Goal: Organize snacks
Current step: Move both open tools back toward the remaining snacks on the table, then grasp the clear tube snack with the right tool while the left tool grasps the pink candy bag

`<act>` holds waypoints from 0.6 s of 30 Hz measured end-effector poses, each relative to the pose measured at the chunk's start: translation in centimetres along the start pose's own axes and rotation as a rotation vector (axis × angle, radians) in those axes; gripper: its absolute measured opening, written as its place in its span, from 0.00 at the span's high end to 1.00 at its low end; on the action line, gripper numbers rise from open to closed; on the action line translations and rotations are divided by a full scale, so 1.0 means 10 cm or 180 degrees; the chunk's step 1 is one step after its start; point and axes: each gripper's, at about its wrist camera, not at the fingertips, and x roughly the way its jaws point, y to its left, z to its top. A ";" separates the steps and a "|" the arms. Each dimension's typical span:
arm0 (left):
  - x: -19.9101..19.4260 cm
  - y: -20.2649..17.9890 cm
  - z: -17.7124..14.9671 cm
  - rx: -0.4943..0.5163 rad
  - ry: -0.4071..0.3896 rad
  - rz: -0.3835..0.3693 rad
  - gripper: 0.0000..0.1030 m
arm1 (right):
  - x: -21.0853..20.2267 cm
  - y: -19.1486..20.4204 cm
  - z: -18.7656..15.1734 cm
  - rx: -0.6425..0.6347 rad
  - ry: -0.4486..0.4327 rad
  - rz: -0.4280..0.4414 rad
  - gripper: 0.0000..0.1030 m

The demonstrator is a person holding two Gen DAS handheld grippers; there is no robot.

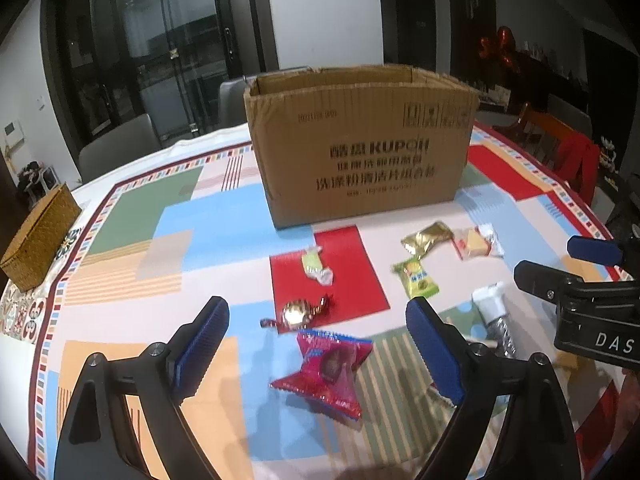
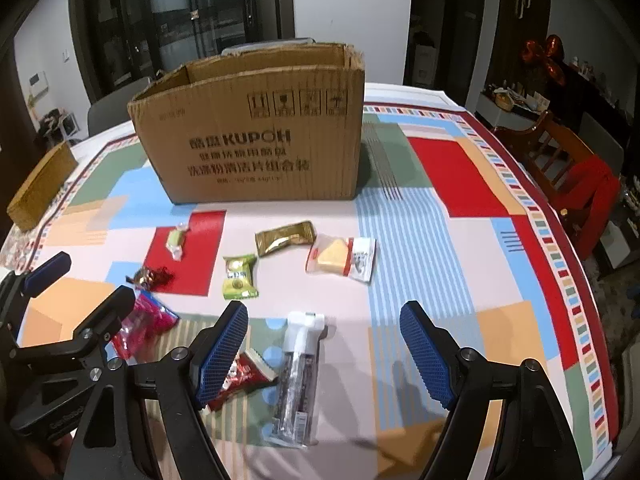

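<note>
While your left gripper (image 1: 316,344) hangs wide over the red packet (image 1: 326,372), your right gripper (image 2: 324,352) gapes, empty, above the clear stick (image 2: 298,376); the box (image 2: 256,128) sits behind.

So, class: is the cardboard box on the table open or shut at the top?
Open: the cardboard box has no flaps over its top, and its inner back wall shows.

Table (image 2: 460,248) under a patchwork-print cloth (image 2: 420,216). Open carton (image 2: 256,136) at 12 o'clock; wicker box (image 1: 38,240) at 9, near the edge. Loose snacks in front of the carton — gold pack (image 2: 285,237), cracker pack (image 2: 342,258), green pack (image 2: 239,276), pale candy (image 2: 176,242), foil candy (image 1: 298,312), pink pack (image 1: 326,372), red pack (image 2: 240,380) — and, at 6, a clear stick pack (image 2: 298,376).
</note>
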 end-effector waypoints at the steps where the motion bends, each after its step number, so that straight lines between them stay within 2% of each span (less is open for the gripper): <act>1: 0.02 0.00 -0.02 0.0005 0.0021 -0.0006 0.15 | 0.02 0.01 -0.02 -0.0008 0.0024 -0.0006 0.23; 14: 0.20 0.05 -0.20 0.0000 0.0176 -0.0040 0.21 | 0.23 0.06 -0.15 -0.0047 0.0211 -0.0062 0.23; 18: 0.27 0.05 -0.23 0.0004 0.0225 -0.0048 0.22 | 0.30 0.06 -0.18 -0.0041 0.0276 -0.0069 0.28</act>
